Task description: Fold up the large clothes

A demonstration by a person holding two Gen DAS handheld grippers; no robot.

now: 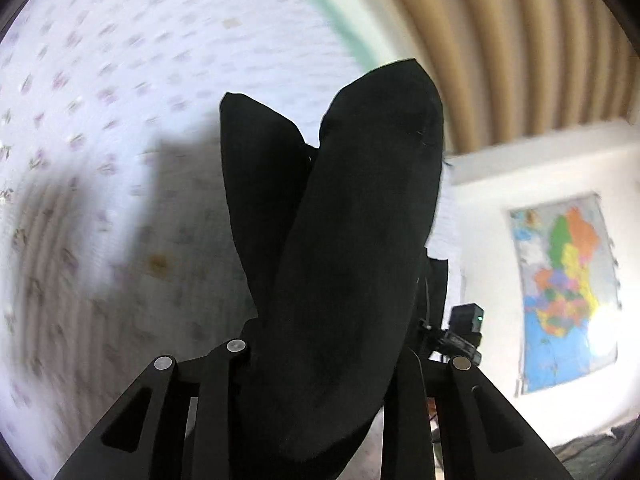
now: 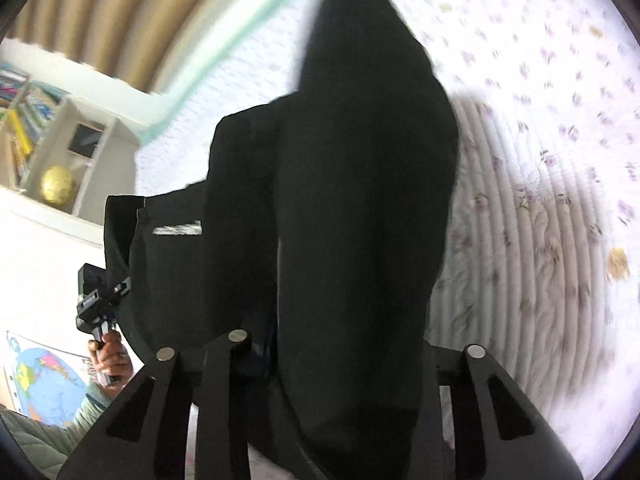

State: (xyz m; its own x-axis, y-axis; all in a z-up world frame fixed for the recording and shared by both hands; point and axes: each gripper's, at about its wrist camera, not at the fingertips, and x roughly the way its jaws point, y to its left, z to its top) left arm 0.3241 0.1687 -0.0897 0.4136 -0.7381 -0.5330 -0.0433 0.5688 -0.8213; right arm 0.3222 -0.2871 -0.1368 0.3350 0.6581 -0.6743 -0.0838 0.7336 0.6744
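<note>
Clearly, a fold of the black garment (image 1: 340, 260) is clamped in the left gripper (image 1: 320, 364), whose jaws are drawn in narrow against the cloth, which bulges thickly up between them and hides the fingertips. From that grip the fabric is seen rising in two dark lobes, lifted off the floral bedspread (image 1: 100, 120) behind it. The same state is shown at the right gripper (image 2: 332, 360): its jaws are brought close together on another bunch of the garment (image 2: 360, 200), and the pads are buried in the cloth (only the black linkage bars are left in sight). Between the two grips the garment is held slack and off the bedspread (image 2: 540, 140), with a pale label strip visible on one hanging panel. In the right wrist view the left gripper's handle (image 2: 96, 300) is seen beside that panel, held in a hand (image 2: 110, 356) with a pale green sleeve below it.
</note>
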